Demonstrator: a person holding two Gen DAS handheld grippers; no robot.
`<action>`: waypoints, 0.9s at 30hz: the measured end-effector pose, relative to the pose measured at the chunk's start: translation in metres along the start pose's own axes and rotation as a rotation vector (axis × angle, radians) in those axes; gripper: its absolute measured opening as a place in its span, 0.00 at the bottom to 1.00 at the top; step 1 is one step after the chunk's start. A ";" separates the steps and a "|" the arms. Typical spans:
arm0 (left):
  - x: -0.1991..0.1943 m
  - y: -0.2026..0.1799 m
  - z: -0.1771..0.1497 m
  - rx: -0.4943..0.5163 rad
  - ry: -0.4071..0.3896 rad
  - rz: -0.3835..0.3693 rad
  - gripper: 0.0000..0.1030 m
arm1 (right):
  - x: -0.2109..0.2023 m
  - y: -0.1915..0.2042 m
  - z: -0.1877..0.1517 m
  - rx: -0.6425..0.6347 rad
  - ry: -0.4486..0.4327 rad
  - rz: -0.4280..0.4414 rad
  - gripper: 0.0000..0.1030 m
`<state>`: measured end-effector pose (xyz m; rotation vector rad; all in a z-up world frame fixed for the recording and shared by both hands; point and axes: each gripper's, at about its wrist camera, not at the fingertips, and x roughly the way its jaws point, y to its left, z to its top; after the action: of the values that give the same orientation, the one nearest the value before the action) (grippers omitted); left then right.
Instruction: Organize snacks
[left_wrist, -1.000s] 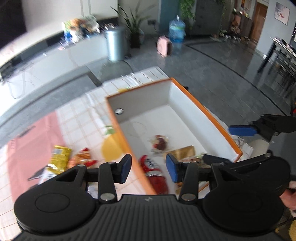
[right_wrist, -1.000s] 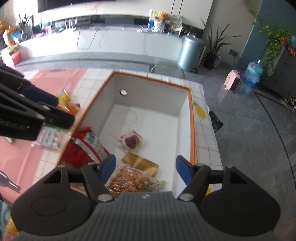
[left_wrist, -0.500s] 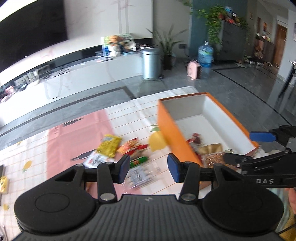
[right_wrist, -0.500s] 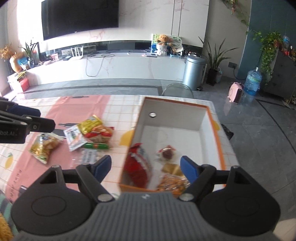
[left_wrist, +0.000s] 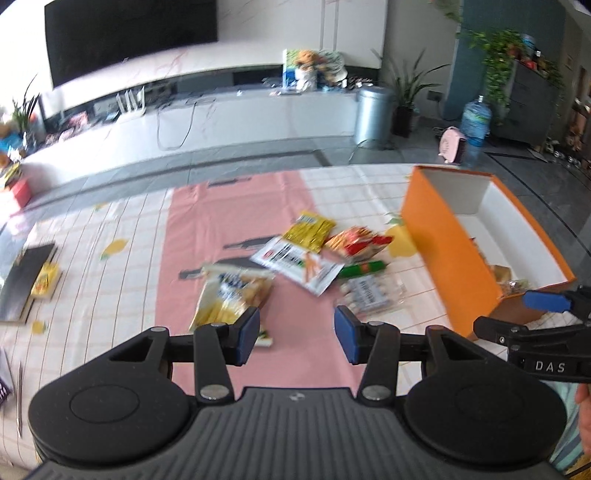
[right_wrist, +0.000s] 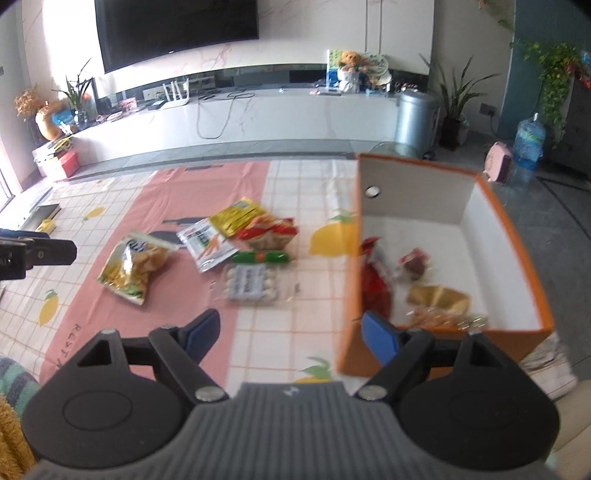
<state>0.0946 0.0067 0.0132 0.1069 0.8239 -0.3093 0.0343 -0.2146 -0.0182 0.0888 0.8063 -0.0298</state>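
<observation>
An orange box (right_wrist: 517, 236) with a white inside stands at the table's right; it also shows in the left wrist view (left_wrist: 443, 243). In it lie a red packet (right_wrist: 375, 284), a small clear-wrapped snack (right_wrist: 413, 264), a gold packet (right_wrist: 439, 299) and a bag of nuts (right_wrist: 439, 319). On the cloth left of the box lie a yellow chips bag (right_wrist: 133, 267), a white carrot packet (right_wrist: 207, 247), a yellow packet (right_wrist: 236, 218), a red-and-white packet (right_wrist: 269, 232), a green stick (right_wrist: 262, 257) and a clear pack (right_wrist: 251, 282). My left gripper (left_wrist: 296, 338) is open and empty above the chips bag (left_wrist: 232, 295). My right gripper (right_wrist: 290, 336) is open and empty beside the box's near corner.
A pink and white checked cloth (right_wrist: 155, 206) covers the table. A black flat item (left_wrist: 26, 280) with a yellow packet (left_wrist: 46, 280) lies at the far left. My right gripper (left_wrist: 543, 325) shows at the right of the left wrist view.
Both grippers have pulled back and swung left, away from above the box. The loose snacks on the cloth have come into view. Both stay open and empty.
</observation>
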 end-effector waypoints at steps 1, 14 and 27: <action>0.003 0.007 -0.002 -0.010 0.010 0.000 0.54 | 0.004 0.003 -0.002 0.001 0.002 0.012 0.79; 0.057 0.051 -0.007 -0.123 0.096 0.042 0.81 | 0.069 0.037 0.005 -0.037 0.055 0.071 0.85; 0.117 0.064 0.009 -0.079 0.138 0.061 0.82 | 0.145 0.044 0.024 -0.017 0.120 0.068 0.96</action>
<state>0.1958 0.0392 -0.0685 0.0798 0.9664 -0.2127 0.1543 -0.1714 -0.1035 0.1020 0.9233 0.0467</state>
